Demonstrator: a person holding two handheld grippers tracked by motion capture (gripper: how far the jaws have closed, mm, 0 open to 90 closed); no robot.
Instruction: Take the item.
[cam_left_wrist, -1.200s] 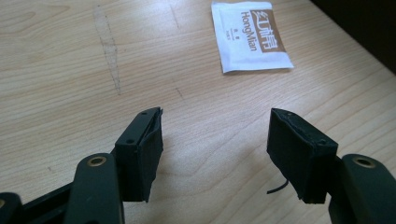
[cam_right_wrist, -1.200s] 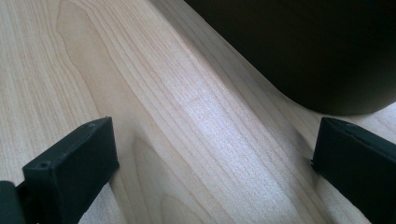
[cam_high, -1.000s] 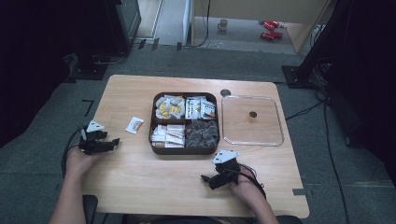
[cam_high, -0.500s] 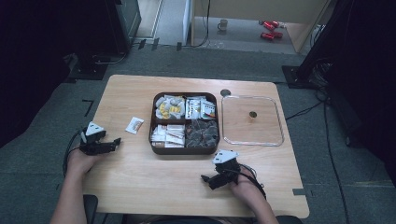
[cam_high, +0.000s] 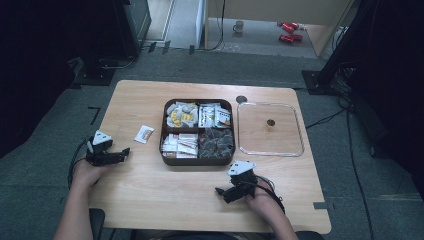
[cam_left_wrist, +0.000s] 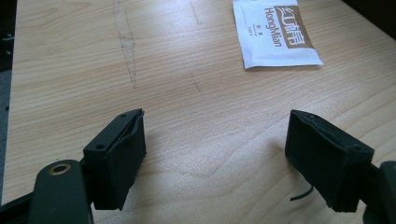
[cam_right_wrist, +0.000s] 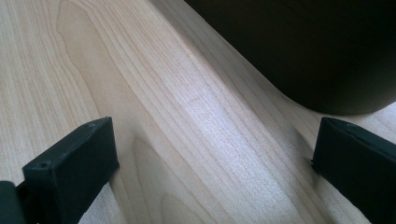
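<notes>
White sachet (cam_left_wrist: 275, 35) lies ahead of my spread-jawed left gripper (cam_left_wrist: 219, 154); I'd approach low, pinching its edge. Right gripper (cam_right_wrist: 215, 172) gapes empty.

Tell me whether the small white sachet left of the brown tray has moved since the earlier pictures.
No. The small white sachet keeps its place just left of the brown four-compartment tray.

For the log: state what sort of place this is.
Probably a lab or office recording space: a wooden table on grey carpet, cables trailing across the floor, dark equipment stands around, a mug left on the floor.
</notes>
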